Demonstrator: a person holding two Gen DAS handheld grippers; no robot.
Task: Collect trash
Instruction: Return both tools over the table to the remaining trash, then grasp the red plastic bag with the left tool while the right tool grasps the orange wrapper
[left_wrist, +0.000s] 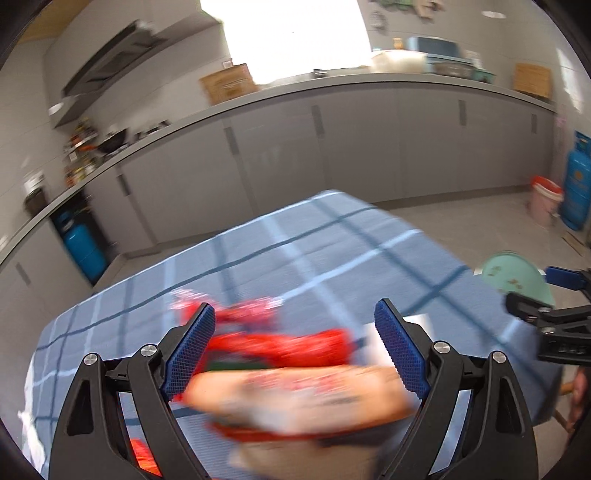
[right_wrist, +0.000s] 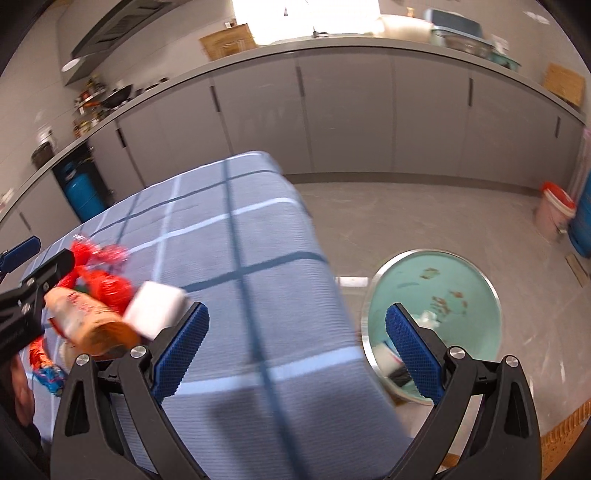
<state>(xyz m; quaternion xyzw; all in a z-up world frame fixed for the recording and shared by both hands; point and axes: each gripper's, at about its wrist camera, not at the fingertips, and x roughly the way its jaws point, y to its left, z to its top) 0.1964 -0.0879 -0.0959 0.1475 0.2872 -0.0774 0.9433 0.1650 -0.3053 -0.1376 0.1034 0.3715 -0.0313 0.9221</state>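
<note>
Both grippers were spread wide, holding nothing: left gripper (left_wrist: 301, 347) hung right over the wrappers (left_wrist: 288, 354), bin (right_wrist: 432, 314) under the right gripper (right_wrist: 297, 350).

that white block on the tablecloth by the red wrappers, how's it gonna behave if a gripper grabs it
The white block looks like a soft, rounded wad, perhaps tissue or foam, so it probably squashes between the pads rather than resisting. It seems light for its bulk and may slide on the tablecloth if nudged. Its flat sides suggest it won't roll; blur hides the surface texture.
</note>
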